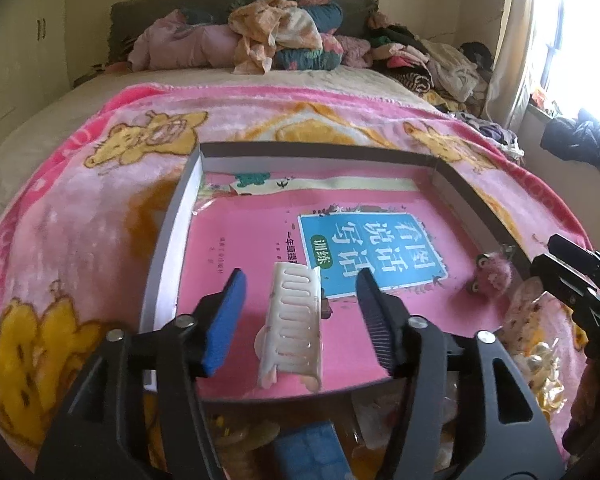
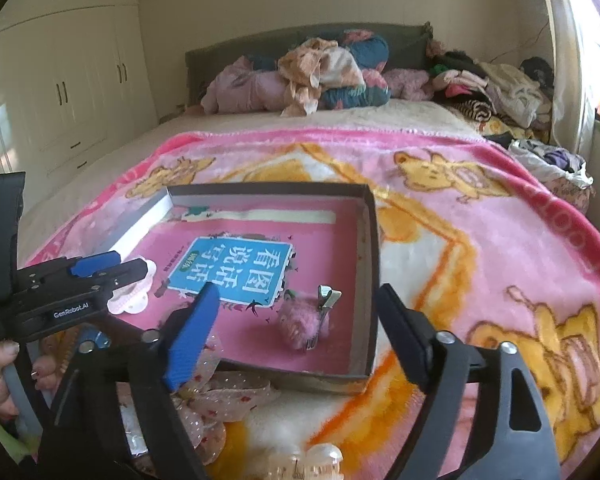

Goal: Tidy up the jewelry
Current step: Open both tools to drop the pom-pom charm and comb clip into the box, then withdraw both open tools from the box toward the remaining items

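Box on the bed holds a pink book. We see our left tongs spread around a white clip lying on it, not pinching. Our right tongs gape, empty. A fluffy pink clip, maybe with eyes, lies near the box wall.

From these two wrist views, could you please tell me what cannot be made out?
- Heap of accessories in front of the box: left wrist view, blurred and covered by the left gripper.
- Cream hair claw: right wrist view, cut off by the bottom edge.
- White hair clip: right wrist view, largely hidden behind the left gripper.
- Small print on the pink book: too small in both views.
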Demonstrator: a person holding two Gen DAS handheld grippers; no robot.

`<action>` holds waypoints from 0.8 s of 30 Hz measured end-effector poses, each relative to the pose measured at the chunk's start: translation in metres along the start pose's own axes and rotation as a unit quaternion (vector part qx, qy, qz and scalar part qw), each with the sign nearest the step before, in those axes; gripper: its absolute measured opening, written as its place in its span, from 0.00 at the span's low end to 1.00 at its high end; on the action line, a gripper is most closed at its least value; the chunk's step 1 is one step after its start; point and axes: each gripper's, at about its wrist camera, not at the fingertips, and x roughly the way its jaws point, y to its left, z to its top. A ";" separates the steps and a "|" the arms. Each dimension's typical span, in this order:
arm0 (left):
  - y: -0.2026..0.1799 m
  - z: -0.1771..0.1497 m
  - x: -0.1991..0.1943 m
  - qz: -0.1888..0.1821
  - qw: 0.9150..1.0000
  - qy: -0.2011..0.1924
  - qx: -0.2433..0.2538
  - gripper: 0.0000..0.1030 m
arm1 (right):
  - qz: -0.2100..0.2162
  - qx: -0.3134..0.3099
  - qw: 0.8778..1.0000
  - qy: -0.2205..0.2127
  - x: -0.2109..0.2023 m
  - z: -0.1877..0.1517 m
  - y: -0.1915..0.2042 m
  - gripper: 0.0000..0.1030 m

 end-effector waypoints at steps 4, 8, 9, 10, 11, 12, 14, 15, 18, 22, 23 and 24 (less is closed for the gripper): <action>-0.001 0.000 -0.016 -0.002 1.000 -0.015 -0.004 0.61 | -0.004 0.003 1.000 -0.016 -0.013 0.001 0.000 0.86; -0.002 0.000 -0.032 -0.006 0.999 -0.031 -0.010 0.72 | -0.008 0.006 0.999 -0.030 -0.028 0.002 0.001 0.88; -0.003 0.000 -0.037 -0.009 0.999 -0.036 -0.010 0.74 | -0.009 0.007 0.999 -0.035 -0.032 0.002 0.001 0.89; -0.004 0.000 -0.041 -0.010 0.999 -0.040 -0.010 0.76 | -0.011 0.008 0.999 -0.039 -0.036 0.002 0.001 0.91; -0.005 0.000 -0.045 -0.010 0.999 -0.045 -0.009 0.78 | -0.013 0.009 0.999 -0.044 -0.040 0.002 0.001 0.92; -0.006 0.000 -0.049 -0.010 0.999 -0.049 -0.007 0.81 | -0.014 0.009 0.999 -0.049 -0.045 0.002 0.002 0.92; -0.009 0.000 -0.058 -0.013 0.998 -0.059 -0.008 0.87 | -0.017 0.008 0.998 -0.058 -0.053 0.003 0.003 0.93; -0.009 0.000 -0.061 -0.016 0.998 -0.063 -0.009 0.87 | -0.020 0.008 0.998 -0.061 -0.056 0.003 0.004 0.94; -0.011 0.000 -0.073 -0.019 0.997 -0.076 -0.012 0.89 | -0.019 0.008 0.997 -0.071 -0.068 0.003 0.006 0.94; -0.012 -0.003 -0.086 -0.022 0.996 -0.085 -0.011 0.89 | -0.014 0.011 0.997 -0.080 -0.082 0.002 0.008 0.94; -0.012 -0.004 -0.089 -0.024 0.996 -0.087 -0.012 0.89 | -0.012 0.012 0.997 -0.082 -0.086 0.001 0.008 0.94; -0.012 -0.006 -0.093 -0.024 0.996 -0.089 -0.012 0.89 | -0.012 0.012 0.996 -0.083 -0.088 0.001 0.009 0.94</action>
